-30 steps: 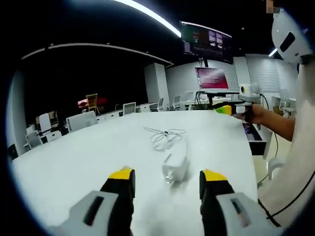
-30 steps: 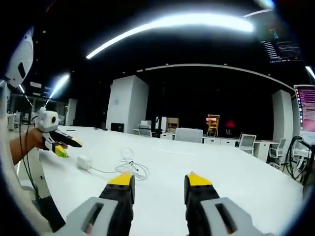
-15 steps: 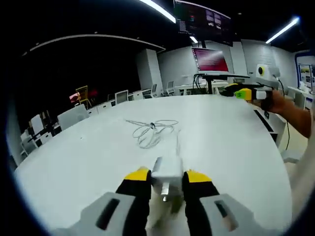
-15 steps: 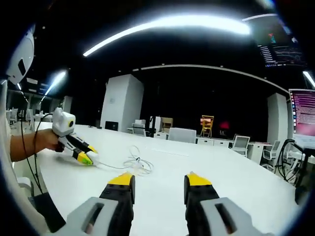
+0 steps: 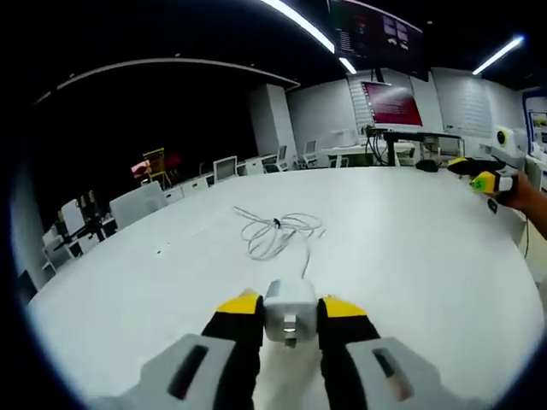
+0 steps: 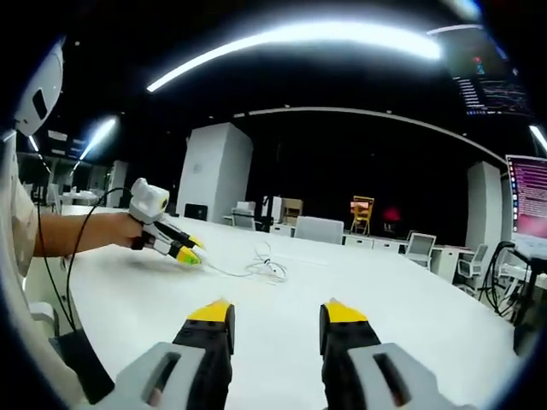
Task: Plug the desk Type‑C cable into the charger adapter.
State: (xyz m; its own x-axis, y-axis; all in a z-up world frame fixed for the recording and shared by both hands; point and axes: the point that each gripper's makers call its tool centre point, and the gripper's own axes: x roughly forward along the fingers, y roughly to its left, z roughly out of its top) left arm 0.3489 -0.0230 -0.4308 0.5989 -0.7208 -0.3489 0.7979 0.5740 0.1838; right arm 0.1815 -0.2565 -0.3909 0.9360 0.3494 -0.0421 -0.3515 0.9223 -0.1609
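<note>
Left claw (image 5: 286, 309), seen in the left gripper view, was clamped on the white charger adapter (image 5: 289, 309), held between its yellow-tipped jaws just above the white tabletop (image 5: 410, 248). This grip probably served to steady the adapter so that a plug could be pushed into it. The adapter's port could not be made out. The white cable (image 5: 278, 233) lay loosely coiled on the tabletop beyond the adapter, one strand running back toward it; whether the strand reached the adapter could not be told.

Right claw (image 6: 273, 313), seen in the right gripper view, stood with jaws apart and nothing between them, above bare tabletop (image 6: 410, 299), well apart from the cable (image 6: 261, 267). It appeared free to fetch the cable's plug.

No containers were present.
</note>
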